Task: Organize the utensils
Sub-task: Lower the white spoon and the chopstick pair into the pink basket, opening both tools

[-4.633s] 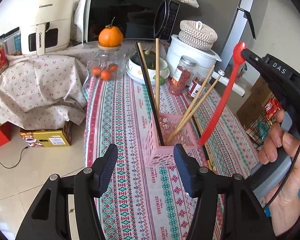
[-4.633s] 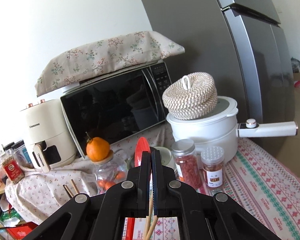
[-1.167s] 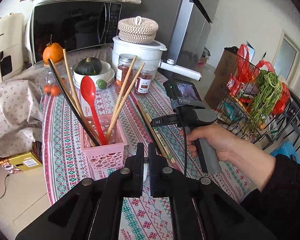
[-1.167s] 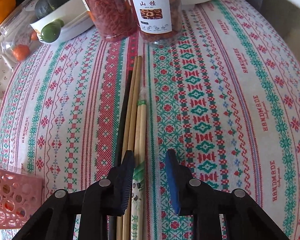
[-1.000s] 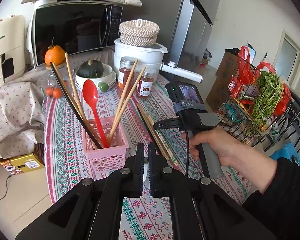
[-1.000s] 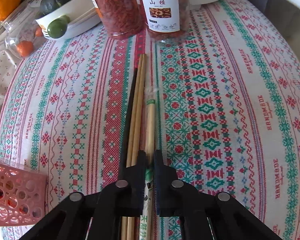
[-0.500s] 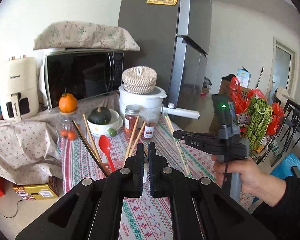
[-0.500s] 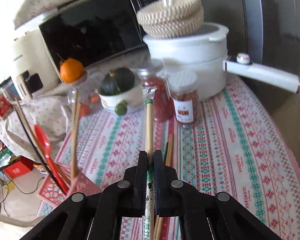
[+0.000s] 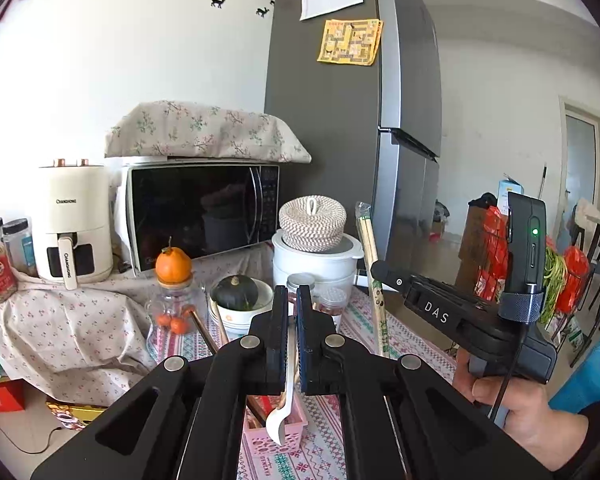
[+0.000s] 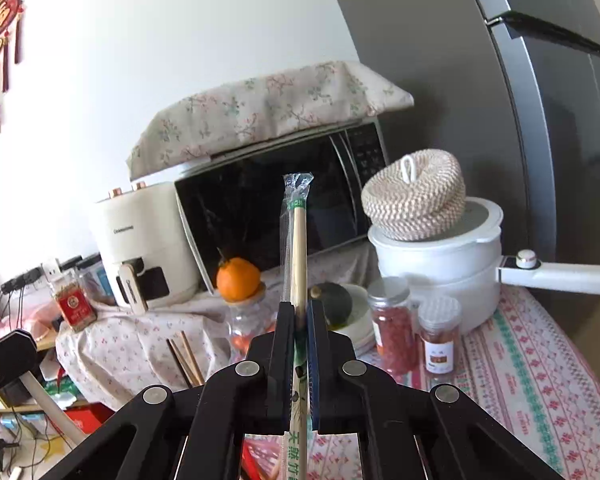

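- While raised above the tabletop (image 10: 540,364), right tool (image 10: 299,320) clamped on wrapped chopsticks (image 10: 296,248), jaws nearly together with only the sleeve between them.
- Wrapped chopsticks held near upright, clear sleeve tip above the fingers and in front of the microwave (image 10: 276,216); lower printed end passing down between the tool arms.
- Same chopsticks seen from the left wrist view (image 9: 374,276), tilted slightly, rising past the white pot (image 9: 316,264).
- Left tool (image 9: 292,308) closed narrowly on a white spoon (image 9: 282,416): handle pinched between the jaws, bowl hanging down over the pink basket (image 9: 276,436).
- Pink basket standing on the patterned cloth of the tabletop, mostly hidden behind the left tool; brown chopsticks (image 9: 206,334) leaning out of it toward the left.
- Background, left wrist view: orange (image 9: 173,266) on a glass jar, dark squash (image 9: 235,292) in a white bowl, woven lid (image 9: 312,220) on the white pot, air fryer (image 9: 74,220) beside the microwave.
- Two red-filled jars (image 10: 396,326) standing just in front of the white pot, right wrist view.
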Motion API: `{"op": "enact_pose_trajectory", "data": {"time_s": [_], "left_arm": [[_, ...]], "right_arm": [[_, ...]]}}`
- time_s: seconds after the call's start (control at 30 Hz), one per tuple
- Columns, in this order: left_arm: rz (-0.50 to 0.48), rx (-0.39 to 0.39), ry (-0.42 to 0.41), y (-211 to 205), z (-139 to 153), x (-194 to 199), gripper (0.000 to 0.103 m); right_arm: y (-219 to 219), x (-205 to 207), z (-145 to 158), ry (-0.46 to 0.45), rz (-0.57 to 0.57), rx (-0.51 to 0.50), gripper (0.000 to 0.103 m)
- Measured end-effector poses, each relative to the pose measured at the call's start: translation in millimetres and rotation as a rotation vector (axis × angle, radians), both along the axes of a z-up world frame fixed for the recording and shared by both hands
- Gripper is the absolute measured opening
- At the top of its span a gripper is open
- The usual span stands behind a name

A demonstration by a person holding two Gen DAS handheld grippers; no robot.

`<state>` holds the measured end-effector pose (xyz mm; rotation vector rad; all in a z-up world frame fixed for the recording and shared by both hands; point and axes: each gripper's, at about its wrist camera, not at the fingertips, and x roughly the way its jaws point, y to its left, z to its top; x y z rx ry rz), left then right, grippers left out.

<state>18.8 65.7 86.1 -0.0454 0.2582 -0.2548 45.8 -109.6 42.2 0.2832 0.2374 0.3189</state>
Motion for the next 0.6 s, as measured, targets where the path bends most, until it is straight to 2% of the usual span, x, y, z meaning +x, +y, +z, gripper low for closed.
{"op": "enact_pose_trajectory", "data": {"time_s": [0.2,0.43,0.6], "left_arm": [[0.053,-0.026,0.007,8.8,-5.6,21.1,0.003],[0.074,-0.105,0.109,22.3,-27.8,55.1,0.003],[0.089,-0.115,0.155,24.8,-40.1,74.0,0.003]], "right_arm": [[29.9,6.4,1.3,-0.055,-0.032,-0.006,0.004],[45.2,35.1,-18.7,-0.012,-0.082,-0.006,0.004],[50.0,46.5,-27.1,-0.001,-0.123,-0.020,0.004]]}}
